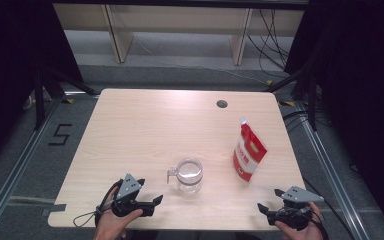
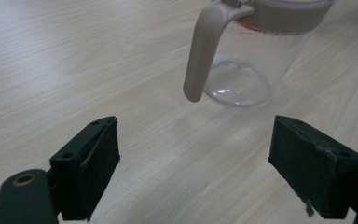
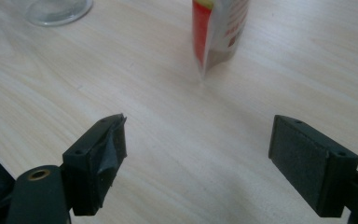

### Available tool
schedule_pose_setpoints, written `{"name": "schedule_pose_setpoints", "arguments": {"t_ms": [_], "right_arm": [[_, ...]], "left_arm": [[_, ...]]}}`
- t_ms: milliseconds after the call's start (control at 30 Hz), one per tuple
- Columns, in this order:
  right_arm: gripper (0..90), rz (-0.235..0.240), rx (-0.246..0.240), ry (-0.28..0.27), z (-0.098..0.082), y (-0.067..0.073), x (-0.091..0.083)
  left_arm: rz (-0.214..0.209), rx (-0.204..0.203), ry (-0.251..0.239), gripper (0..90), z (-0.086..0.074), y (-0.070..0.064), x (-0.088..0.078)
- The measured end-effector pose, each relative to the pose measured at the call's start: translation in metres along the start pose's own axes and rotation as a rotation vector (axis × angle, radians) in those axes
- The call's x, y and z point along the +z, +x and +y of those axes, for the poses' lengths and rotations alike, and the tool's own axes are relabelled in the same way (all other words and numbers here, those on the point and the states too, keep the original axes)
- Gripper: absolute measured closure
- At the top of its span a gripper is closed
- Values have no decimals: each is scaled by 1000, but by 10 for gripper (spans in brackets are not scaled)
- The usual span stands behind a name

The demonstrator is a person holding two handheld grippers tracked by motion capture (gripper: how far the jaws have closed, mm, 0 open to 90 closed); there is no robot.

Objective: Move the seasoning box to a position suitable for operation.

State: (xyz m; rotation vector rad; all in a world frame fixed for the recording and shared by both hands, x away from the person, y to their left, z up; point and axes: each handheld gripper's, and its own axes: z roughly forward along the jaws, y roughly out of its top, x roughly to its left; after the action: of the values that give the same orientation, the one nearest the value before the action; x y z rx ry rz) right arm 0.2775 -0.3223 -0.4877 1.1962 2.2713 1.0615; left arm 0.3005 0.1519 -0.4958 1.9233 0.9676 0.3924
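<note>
Low in the high view, the left gripper [image 1: 156,200] and the right gripper [image 1: 268,200] both rest released and empty near the worktop's [image 1: 145,125] front edge. The clear jug [image 1: 188,176] stands between them, lower centre; the red pouch [image 1: 248,152] stands upright at its right.
</note>
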Motion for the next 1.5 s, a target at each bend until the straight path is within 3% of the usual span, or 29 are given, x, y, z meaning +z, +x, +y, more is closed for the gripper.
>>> {"name": "schedule_pose_setpoints", "arguments": {"t_ms": [67,133,167,233,267,333,567,600,667,700,900,1033,1100,1167,1200,1333,1367,1500], "right_arm": [[209,-3,20,-3,0,2,-1],[210,-24,-7,-38,1,-2,-4],[210,-35,34,-21,1,1,-6],[210,-47,-9,-40,1,-4,-6],[210,-36,45,-26,1,-1,-7],[210,-34,14,-48,1,-5,-6],[213,-28,13,-53,1,-5,-6],[213,-30,5,-56,0,-6,-6],[214,-36,14,-53,-1,-7,-8],[214,-54,28,-48,-1,-5,-10],[217,-41,9,-50,-3,-7,-10],[218,-56,54,-41,-4,-3,-11],[217,-44,26,-54,-4,-7,-10],[218,-62,16,-54,-4,-7,-9],[221,-51,53,-44,-4,-3,-11],[222,-56,63,-35,-4,-2,-11],[225,-58,22,-47,-3,-5,-10],[227,-60,24,-43,-3,-3,-10]], "left_arm": [[6,3,-3,153,0,1,0],[16,-7,-2,153,0,1,0],[16,-8,-4,153,0,2,0],[17,-11,-3,153,0,2,-1],[14,-18,-11,153,0,1,0],[11,-3,-7,154,1,2,-1],[-1,-42,-43,181,5,5,4],[0,-26,-41,202,6,7,5],[-11,-49,-42,222,7,7,8],[-14,-39,-40,231,9,6,10],[-21,4,-51,249,14,4,15],[-23,23,-50,273,17,7,18],[-25,21,-52,316,18,8,21],[-34,59,-49,340,20,10,23],[-43,75,-55,404,21,11,25],[-57,108,-58,445,22,15,25],[-62,102,-59,474,22,15,25],[-66,137,-63,508,23,15,27]]}}
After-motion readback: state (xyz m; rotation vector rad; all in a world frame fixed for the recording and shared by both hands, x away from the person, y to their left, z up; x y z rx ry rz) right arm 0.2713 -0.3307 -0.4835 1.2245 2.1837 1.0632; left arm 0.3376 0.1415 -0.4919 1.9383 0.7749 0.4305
